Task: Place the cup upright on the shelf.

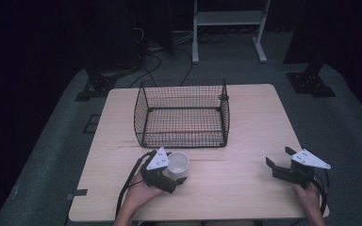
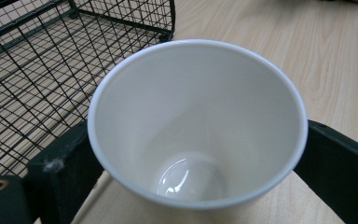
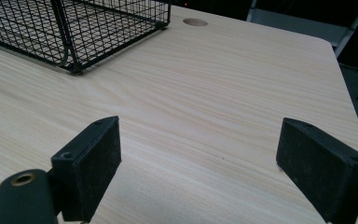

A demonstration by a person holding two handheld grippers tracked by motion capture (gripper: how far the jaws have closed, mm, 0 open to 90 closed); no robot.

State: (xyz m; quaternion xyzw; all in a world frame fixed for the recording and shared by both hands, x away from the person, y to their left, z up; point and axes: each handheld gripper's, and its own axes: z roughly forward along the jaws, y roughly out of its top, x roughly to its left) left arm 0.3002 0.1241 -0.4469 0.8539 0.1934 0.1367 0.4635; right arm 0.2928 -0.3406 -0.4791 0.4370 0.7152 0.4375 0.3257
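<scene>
A white paper cup stands upright and empty on the wooden table, just in front of a black wire basket. My left gripper is shut on the cup, one black jaw pressed against each side of it. In the left gripper view the cup sits between the jaws with its mouth toward the camera and the basket behind it at the left. My right gripper rests near the table's front right corner. It is open with bare tabletop between its jaws.
The basket has nothing in it and sits at the middle back of the table. A small round hole marks the tabletop beyond it. A white metal stand and cables lie on the floor behind.
</scene>
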